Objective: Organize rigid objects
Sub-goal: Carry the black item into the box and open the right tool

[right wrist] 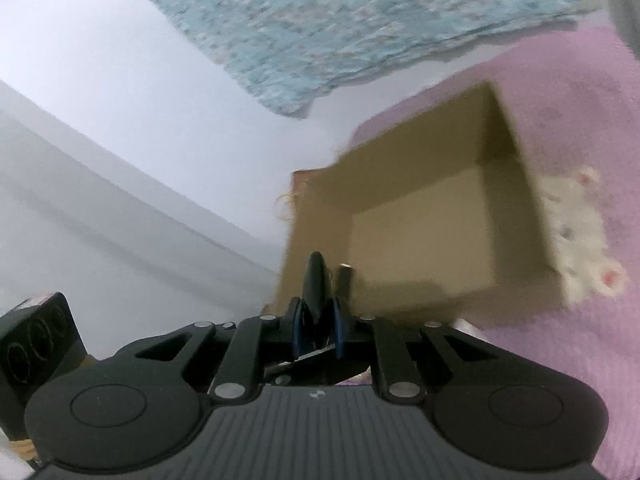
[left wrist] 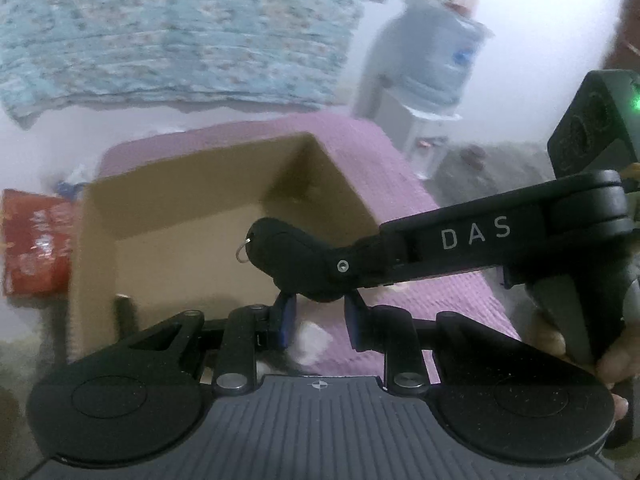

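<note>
An open cardboard box [left wrist: 180, 240] stands on a purple mat [left wrist: 360, 148]; it also shows in the right wrist view [right wrist: 424, 240]. My right gripper [right wrist: 318, 320] is shut on a black key fob [right wrist: 316, 284] and holds it over the box's near rim. In the left wrist view the same fob [left wrist: 292, 256], with a small metal ring, hangs from the right gripper's fingers [left wrist: 400, 252] over the box. My left gripper [left wrist: 316, 316] is open just below the fob, its blue pads on either side. A dark cylinder [left wrist: 124, 312] stands in the box's near corner.
A red packet [left wrist: 36, 240] lies left of the box. A white patterned cloth [right wrist: 576, 232] lies on the mat by the box's right side. A water dispenser with a large bottle [left wrist: 436, 60] stands at the back right. A blue patterned fabric [left wrist: 180, 28] hangs behind.
</note>
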`<action>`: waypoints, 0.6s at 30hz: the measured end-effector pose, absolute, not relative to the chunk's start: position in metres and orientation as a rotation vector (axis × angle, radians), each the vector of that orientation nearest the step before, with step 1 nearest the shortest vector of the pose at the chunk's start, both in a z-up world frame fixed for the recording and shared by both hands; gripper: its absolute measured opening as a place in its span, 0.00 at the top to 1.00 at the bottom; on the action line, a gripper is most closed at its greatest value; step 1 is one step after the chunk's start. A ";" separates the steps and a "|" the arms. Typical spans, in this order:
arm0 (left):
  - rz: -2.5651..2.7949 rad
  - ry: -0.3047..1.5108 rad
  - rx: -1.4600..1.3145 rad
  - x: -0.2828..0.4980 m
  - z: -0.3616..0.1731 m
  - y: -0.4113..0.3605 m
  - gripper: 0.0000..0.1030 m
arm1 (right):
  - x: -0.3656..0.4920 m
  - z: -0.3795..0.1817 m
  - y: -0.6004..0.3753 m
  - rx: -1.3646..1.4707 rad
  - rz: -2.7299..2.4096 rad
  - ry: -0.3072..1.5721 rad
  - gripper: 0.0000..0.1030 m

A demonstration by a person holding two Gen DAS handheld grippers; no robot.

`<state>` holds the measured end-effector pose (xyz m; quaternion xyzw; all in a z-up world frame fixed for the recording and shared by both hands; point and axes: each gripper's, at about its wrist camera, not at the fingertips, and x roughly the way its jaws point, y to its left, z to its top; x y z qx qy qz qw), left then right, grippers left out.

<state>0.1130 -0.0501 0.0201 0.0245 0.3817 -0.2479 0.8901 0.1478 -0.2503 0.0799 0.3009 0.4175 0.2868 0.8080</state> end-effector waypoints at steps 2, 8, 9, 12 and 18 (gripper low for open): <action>-0.489 0.814 0.018 0.131 0.023 -0.038 0.76 | 0.172 0.086 -0.234 0.631 0.644 0.916 0.83; -0.380 0.920 -0.081 0.201 0.012 -0.002 0.75 | 0.259 0.078 -0.181 0.622 0.686 1.053 0.84; -0.350 0.932 -0.078 0.211 0.007 0.001 0.75 | 0.274 0.073 -0.173 0.629 0.686 1.076 0.84; -0.261 0.965 -0.059 0.238 -0.007 0.008 0.75 | 0.312 0.053 -0.151 0.665 0.677 1.146 0.84; -0.153 1.009 -0.060 0.251 -0.021 0.028 0.74 | 0.368 -0.002 -0.112 0.716 0.623 1.261 0.85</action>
